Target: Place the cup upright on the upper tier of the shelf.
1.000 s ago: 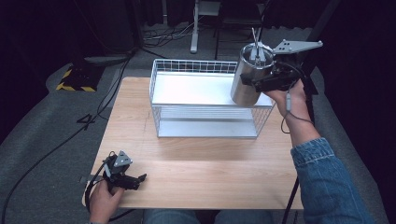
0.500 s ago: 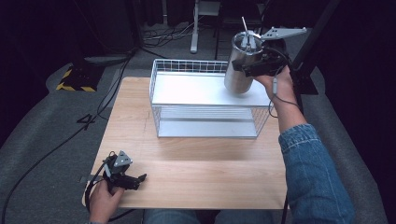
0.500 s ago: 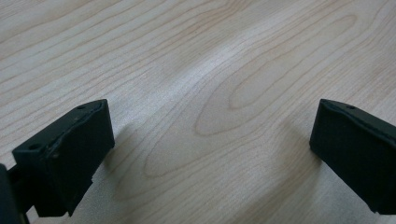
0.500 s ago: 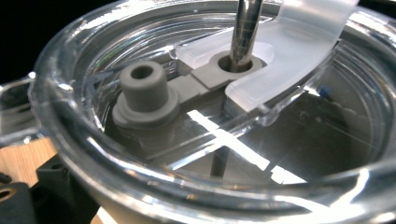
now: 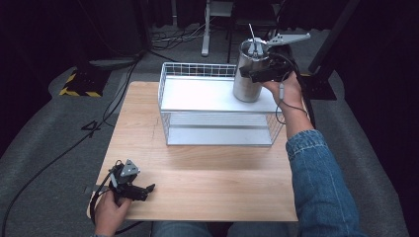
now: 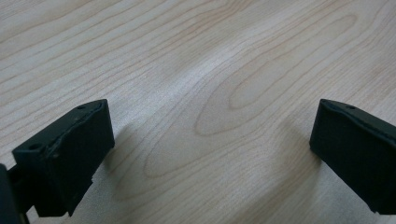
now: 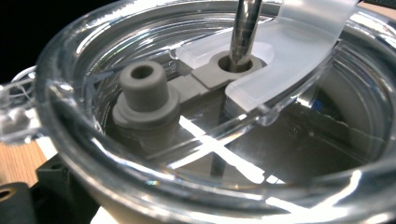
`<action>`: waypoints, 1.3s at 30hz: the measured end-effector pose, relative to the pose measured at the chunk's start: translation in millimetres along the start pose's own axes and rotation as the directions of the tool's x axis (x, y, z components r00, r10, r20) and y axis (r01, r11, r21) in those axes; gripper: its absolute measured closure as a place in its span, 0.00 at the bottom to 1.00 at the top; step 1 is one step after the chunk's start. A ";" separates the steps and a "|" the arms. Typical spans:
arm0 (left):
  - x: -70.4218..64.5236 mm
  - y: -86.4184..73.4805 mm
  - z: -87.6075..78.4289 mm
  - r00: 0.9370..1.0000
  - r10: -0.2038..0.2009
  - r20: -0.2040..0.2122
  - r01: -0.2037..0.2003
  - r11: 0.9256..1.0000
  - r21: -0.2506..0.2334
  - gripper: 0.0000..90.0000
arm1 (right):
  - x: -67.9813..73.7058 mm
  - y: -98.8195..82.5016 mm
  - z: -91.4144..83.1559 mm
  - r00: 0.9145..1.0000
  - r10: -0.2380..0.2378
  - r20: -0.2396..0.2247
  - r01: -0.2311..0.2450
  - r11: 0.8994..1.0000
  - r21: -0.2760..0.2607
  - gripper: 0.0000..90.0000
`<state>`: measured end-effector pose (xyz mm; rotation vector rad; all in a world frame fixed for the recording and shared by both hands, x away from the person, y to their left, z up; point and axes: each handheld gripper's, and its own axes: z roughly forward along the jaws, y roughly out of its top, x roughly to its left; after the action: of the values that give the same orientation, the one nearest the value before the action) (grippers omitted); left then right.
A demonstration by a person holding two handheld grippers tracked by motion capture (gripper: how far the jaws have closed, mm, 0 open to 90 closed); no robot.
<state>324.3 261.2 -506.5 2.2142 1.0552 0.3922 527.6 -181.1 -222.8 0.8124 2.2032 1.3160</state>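
From above, your right gripper (image 5: 258, 74) is pinching a steel tumbler (image 5: 248, 79) by its upper wall, holding it upright over the far right corner of the white wire basket (image 5: 217, 106); whether its base touches the basket's upper shelf cannot be told. A metal straw (image 5: 251, 33) rises from its lid. No brand or writing is legible on the tumbler. Your left gripper (image 5: 141, 190) rests at the near left corner of the pale wooden surface (image 5: 207, 187), well apart from the basket. Grey carpet (image 5: 44, 148) surrounds the surface, with black cables and a yellow-and-black striped block (image 5: 79, 84) at far left; the room behind is dark.

In the left gripper view, your left gripper (image 6: 210, 140) has its jaws spread wide over bare wood grain (image 6: 201, 56).

In the right gripper view, the tumbler's clear lid (image 7: 210, 121) sits close up, with a grey spout (image 7: 142, 84) and the straw (image 7: 245, 28) passing through a grey seal.
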 end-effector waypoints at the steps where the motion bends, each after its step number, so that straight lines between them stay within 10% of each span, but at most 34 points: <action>1: 0.0 0.0 0.0 1.000 0.000 0.000 0.000 1.000 0.000 0.00 | -0.1 -0.3 0.5 1.000 0.004 -0.001 -0.004 1.000 0.003 0.04; 39: 0.0 0.0 0.0 1.000 0.000 0.000 0.000 1.000 0.000 0.00 | -8.7 -14.9 7.2 0.997 0.069 -0.032 -0.070 0.997 -0.033 0.03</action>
<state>324.3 261.2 -506.5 2.2144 1.0552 0.3928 534.7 -188.0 -238.6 0.8687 2.1883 1.4039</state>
